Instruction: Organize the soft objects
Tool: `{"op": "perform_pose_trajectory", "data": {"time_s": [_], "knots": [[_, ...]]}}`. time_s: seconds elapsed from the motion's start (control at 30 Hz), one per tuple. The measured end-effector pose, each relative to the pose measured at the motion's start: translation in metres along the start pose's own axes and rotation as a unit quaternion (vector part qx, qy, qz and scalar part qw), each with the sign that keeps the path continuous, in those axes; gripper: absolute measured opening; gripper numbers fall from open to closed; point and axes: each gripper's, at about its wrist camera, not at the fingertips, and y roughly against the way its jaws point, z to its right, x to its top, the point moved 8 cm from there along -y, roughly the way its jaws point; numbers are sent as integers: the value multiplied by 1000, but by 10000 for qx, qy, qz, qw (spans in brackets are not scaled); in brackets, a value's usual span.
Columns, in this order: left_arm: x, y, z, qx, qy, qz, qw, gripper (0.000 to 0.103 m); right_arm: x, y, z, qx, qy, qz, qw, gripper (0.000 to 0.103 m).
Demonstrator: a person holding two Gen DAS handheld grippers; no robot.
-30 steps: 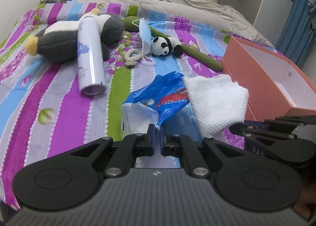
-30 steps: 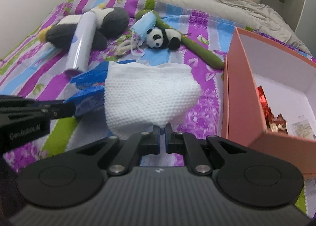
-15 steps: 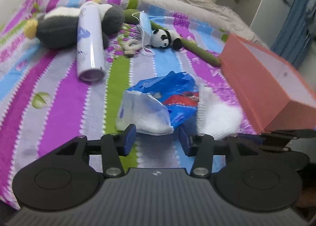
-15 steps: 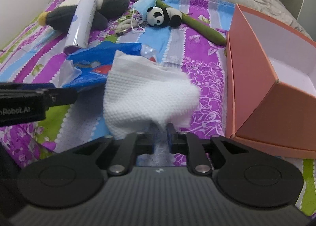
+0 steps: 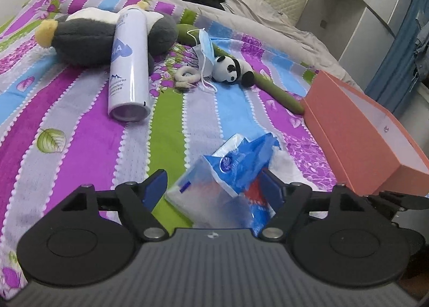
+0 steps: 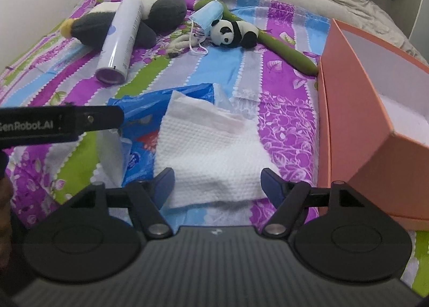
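Right wrist: orange box (image 6: 348,108) looks empty; both tools opening, wipe (image 6: 211,151) btwn right tool's jaws, unheld.

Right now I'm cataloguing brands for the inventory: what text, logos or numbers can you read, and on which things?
"GenRobot.AI", first letter cut off by the frame edge: white print on the left tool's black finger.
Spray can: blue logo and small print, too blurred to read.
Blue tissue pack: round emblem, unreadable.
Orange box: no text visible.
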Motion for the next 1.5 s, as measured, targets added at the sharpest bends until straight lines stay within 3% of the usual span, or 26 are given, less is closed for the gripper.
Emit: {"op": "perform_pose_trajectory", "data": {"time_s": [0.43,0.6,0.7,0.83,0.93,0.97,1.23,1.5], "knots": [[-19,-39,1,361,-668,-306,9966,80,-12,-26,0,187,-331,-208,9991,70],[-21,-40,3,459,-736,-327,9957,75,-9,-26,-7,151,-312,-199,9992,53],[-23,-37,2,497,-707,-312,9958,70,-8,-25,-10,183,-262,-175,9993,38],[-23,-30,4,589,-700,-261,9955,57,-7,-23,-10,192,-234,-157,9994,20],[-20,-25,4,647,-664,-214,9955,44,-7,-20,-10,192,-214,-138,9995,15],[-19,-23,4,663,-645,-206,9955,17,-7,-18,-9,210,-250,-128,9994,15],[-13,-9,12,584,-419,-259,9971,16,3,3,2,204,-477,90,9986,13],[18,23,31,453,-366,-15,9983,16,28,42,17,158,-591,540,9967,13]]}}
